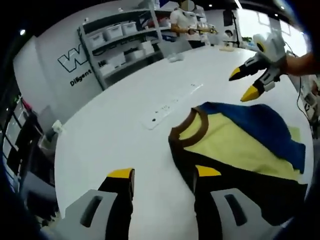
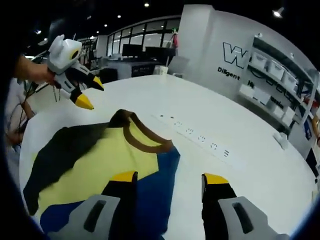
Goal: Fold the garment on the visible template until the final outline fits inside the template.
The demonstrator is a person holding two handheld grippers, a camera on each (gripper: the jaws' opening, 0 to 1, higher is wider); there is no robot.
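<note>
Here, wide white table (image 1: 125, 105), round-edged, bearing the garment (image 1: 235, 145): yellow body, brown collar, blue and black panels, spread flat. Just beside the collar, on the table, a recessed white socket strip (image 2: 200, 136). Left gripper (image 1: 162, 175) low over the garment's black edge, jaws parted, nothing between them. Right gripper (image 2: 170, 177) likewise spread and empty, one jaw above the blue panel. Beyond the garment, shelving (image 1: 125, 40) with white bins against a lettered wall
</note>
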